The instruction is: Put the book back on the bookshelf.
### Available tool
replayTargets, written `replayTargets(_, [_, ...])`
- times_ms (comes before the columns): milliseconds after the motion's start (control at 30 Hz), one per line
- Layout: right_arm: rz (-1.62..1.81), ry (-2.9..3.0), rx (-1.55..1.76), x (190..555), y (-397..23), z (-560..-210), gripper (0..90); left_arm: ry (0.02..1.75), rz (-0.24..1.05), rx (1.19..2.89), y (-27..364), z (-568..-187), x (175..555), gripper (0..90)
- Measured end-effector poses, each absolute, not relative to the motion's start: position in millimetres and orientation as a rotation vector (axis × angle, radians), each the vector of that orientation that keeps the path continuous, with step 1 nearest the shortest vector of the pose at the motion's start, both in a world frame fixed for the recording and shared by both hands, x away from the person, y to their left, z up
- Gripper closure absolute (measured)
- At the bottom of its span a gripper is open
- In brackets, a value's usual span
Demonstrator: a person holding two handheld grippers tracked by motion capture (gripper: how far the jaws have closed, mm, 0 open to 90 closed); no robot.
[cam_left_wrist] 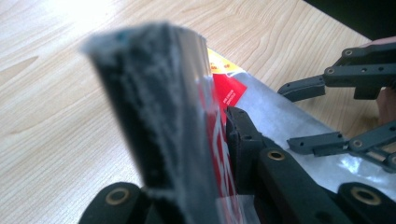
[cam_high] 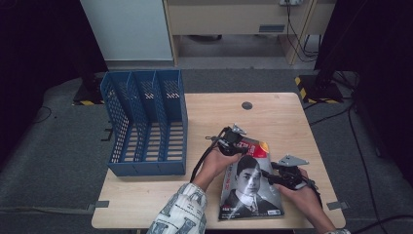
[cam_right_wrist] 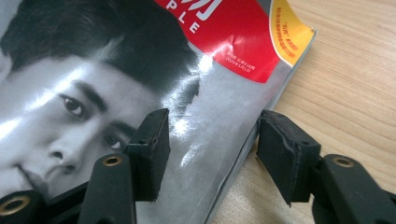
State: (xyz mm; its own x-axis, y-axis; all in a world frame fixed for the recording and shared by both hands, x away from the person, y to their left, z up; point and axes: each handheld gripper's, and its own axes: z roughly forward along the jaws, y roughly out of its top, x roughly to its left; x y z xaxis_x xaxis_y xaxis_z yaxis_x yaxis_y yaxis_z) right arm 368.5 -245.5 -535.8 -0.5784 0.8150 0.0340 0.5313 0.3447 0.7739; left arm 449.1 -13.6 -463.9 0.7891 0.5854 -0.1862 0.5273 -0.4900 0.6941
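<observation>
Gripping the magazine (cam_high: 251, 187) at its far left corner, the left tool (cam_high: 233, 141) has its jaws clamped on the edge, lifting that corner off the desk (cam_high: 209, 117); the left tool's own view shows the cover curled up between the jaws, blurred and close. Right tool (cam_high: 272, 176) sits at the magazine's right edge, jaws spread apart, one over the cover, one past the edge over bare wood, not pinching anything. Magazine lies on the near right part of the desk, cover up, face photo with red and yellow title block at the far end. Blue file rack (cam_high: 146, 122) stands well to the left of the magazine, three slots, on the desk's left side, overhanging its edge. Small dark round hole cover (cam_high: 247, 105) on the desk beyond the magazine. Patterned sleeve (cam_high: 182, 212) on the left arm, just left of the magazine.
</observation>
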Motion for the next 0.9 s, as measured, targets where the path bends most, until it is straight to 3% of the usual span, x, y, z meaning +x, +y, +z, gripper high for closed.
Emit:
replayTargets(200, [1.11,2.251,1.18,369,-244,-533,32.2,0.811,0.091,2.159,-14,-454,448,85.3])
replayTargets(900, [1.154,2.224,1.19,369,-244,-524,20.0,0.773,0.103,2.137,-12,-430,447,86.6])
